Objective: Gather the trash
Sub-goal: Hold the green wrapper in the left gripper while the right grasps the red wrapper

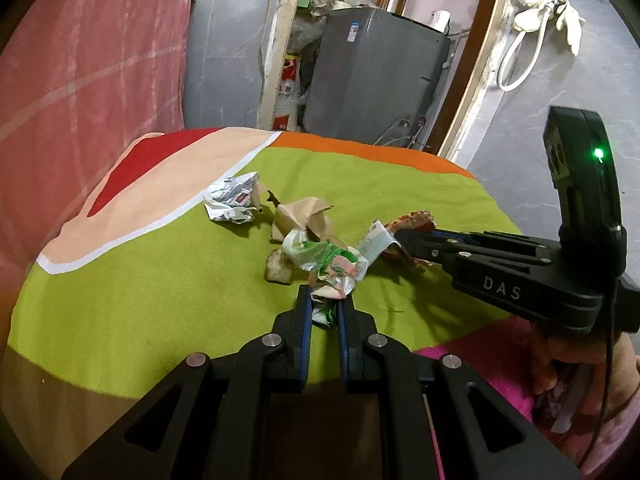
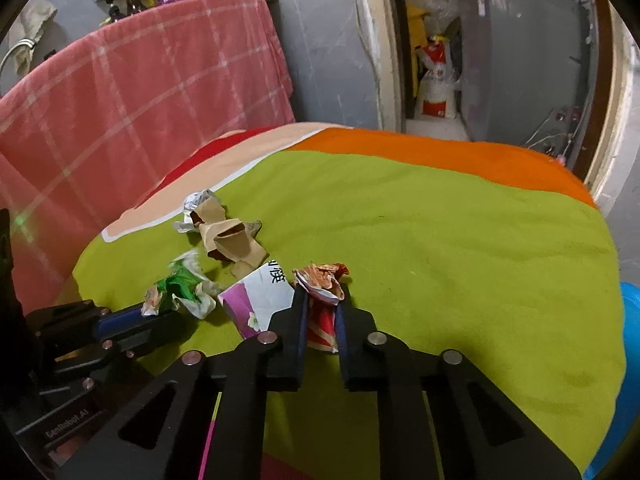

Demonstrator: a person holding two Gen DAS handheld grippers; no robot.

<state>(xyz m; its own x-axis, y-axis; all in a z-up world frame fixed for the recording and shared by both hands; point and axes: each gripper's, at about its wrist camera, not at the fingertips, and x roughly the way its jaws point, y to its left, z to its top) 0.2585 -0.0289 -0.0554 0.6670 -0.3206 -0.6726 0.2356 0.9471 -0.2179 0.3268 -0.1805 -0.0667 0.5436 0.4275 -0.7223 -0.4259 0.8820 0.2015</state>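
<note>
Crumpled trash lies on a green bedspread (image 1: 160,272). My left gripper (image 1: 324,300) is shut on a green and white crumpled wrapper (image 1: 328,260), which also shows in the right wrist view (image 2: 180,288). My right gripper (image 2: 320,300) is shut on a red and orange crumpled wrapper (image 2: 320,280); it also shows in the left wrist view (image 1: 412,220). Brown torn paper (image 1: 300,216) and a white crumpled paper (image 1: 232,198) lie farther back. A white and purple paper (image 2: 256,300) lies between the grippers.
A red checked blanket (image 2: 120,100) hangs at the left. A grey appliance (image 1: 376,76) and a sack (image 1: 286,96) stand beyond the bed's far edge. A blue object (image 2: 630,340) sits at the right edge.
</note>
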